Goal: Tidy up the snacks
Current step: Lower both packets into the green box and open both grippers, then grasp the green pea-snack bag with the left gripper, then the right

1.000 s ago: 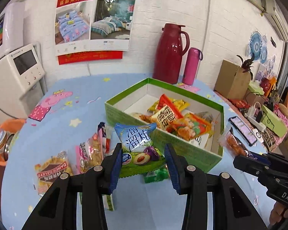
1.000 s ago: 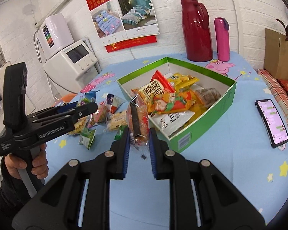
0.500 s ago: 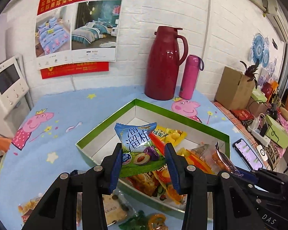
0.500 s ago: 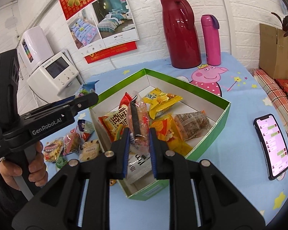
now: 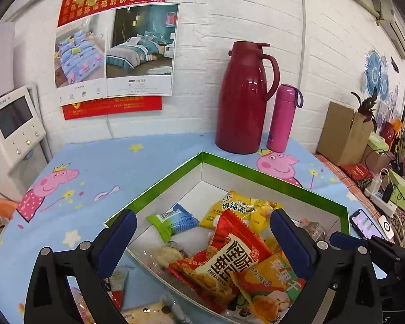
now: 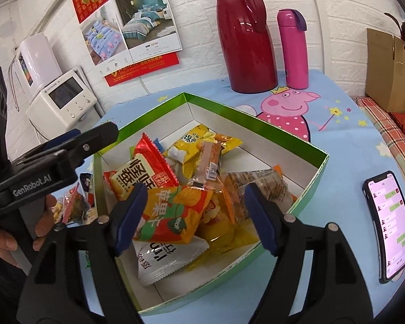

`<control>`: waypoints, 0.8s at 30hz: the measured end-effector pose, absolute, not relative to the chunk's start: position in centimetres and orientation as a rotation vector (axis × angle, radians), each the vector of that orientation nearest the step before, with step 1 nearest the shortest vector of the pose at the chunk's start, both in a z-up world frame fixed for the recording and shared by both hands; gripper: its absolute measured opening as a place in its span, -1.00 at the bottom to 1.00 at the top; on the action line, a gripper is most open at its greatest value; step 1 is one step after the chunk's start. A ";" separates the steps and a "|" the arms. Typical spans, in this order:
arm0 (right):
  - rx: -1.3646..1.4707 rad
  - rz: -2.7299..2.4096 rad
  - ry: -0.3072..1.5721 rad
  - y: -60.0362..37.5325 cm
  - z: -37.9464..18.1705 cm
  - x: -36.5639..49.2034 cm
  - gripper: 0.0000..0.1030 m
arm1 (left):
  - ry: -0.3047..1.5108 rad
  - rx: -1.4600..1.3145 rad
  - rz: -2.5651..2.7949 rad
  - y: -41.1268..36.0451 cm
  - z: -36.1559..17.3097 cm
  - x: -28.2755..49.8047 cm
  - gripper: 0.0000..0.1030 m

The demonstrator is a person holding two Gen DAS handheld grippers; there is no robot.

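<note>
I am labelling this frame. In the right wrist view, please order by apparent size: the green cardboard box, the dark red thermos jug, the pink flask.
1. Green cardboard box, clearly largest, though nearest the camera.
2. Dark red thermos jug.
3. Pink flask, smallest; it stands beside the jug, so this comparison is fair.

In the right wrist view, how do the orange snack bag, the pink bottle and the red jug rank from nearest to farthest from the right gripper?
1. Orange snack bag: in the green box, just ahead of the open right gripper, toward its left finger.
2. Pink bottle and red jug: both stand at the wall beyond the box, the jug to the left. Too close to call.
</note>
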State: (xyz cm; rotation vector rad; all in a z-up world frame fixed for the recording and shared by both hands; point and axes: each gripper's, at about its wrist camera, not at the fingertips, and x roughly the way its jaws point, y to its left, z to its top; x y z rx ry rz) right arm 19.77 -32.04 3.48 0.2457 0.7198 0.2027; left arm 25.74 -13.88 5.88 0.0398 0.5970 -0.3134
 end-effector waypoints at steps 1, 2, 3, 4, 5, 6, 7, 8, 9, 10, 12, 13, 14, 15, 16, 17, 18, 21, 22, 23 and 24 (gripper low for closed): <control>0.249 0.200 0.722 -32.1 3.5 19.7 0.55 | 0.599 0.034 -0.311 -13.7 5.9 25.7 0.96; 0.253 0.198 0.719 -32.0 3.7 19.4 0.56 | 0.601 0.029 -0.309 -13.5 5.9 25.6 0.97; 0.253 0.198 0.715 -31.9 3.8 19.3 0.56 | 0.602 0.022 -0.307 -13.3 6.0 25.4 0.97; 0.251 0.199 0.712 -31.7 4.0 19.0 0.57 | 0.603 0.018 -0.306 -13.1 6.1 25.2 0.97; 0.248 0.199 0.709 -31.6 4.2 18.7 0.57 | 0.603 0.018 -0.304 -12.9 6.2 24.9 0.97; 0.245 0.203 0.704 -31.4 4.5 18.4 0.57 | 0.601 0.019 -0.303 -12.8 6.3 24.7 0.97; 0.242 0.208 0.700 -31.2 4.7 18.1 0.57 | 0.597 0.021 -0.303 -12.6 6.5 24.4 0.97; 0.236 0.212 0.695 -31.0 5.0 17.7 0.57 | 0.592 0.022 -0.303 -12.5 6.7 24.0 0.97; 0.230 0.214 0.689 -30.7 5.3 17.4 0.57 | 0.587 0.021 -0.303 -12.3 7.0 23.6 0.97; 0.223 0.217 0.684 -30.5 5.6 17.1 0.58 | 0.583 0.020 -0.303 -12.1 7.2 23.2 0.97; 0.212 0.225 0.674 -30.0 6.2 16.4 0.58 | 0.577 0.016 -0.304 -11.7 7.7 22.4 0.97; 0.208 0.231 0.670 -29.7 6.5 16.0 0.58 | 0.572 0.013 -0.305 -11.5 7.9 21.9 0.97; 0.202 0.236 0.665 -29.4 6.7 15.6 0.58 | 0.568 0.012 -0.306 -11.2 8.1 21.4 0.97; 0.196 0.240 0.661 -29.1 7.0 15.2 0.58 | 0.565 0.011 -0.305 -11.0 8.3 21.0 0.97; 0.192 0.244 0.658 -28.8 7.2 14.8 0.59 | 0.565 0.012 -0.304 -10.8 8.5 20.6 0.97; 0.189 0.249 0.654 -28.6 7.4 14.3 0.59 | 0.568 0.013 -0.304 -10.5 8.7 20.0 0.97; 0.190 0.255 0.652 -28.4 7.5 13.9 0.59 | 0.574 0.012 -0.307 -10.1 8.8 19.5 0.97; 0.195 0.284 0.653 -27.6 7.7 12.1 0.59 | 0.616 0.000 -0.309 -8.1 8.8 17.8 0.97; 0.196 0.298 0.656 -27.3 7.7 11.5 0.59 | 0.639 -0.002 -0.300 -7.1 8.7 17.2 0.97; 0.199 0.317 0.664 -26.9 7.5 11.0 0.59 | 0.657 -0.007 -0.298 -6.2 8.5 16.6 0.97; 0.205 0.344 0.679 -26.5 7.2 10.5 0.59 | 0.672 -0.013 -0.297 -5.2 8.2 16.1 0.97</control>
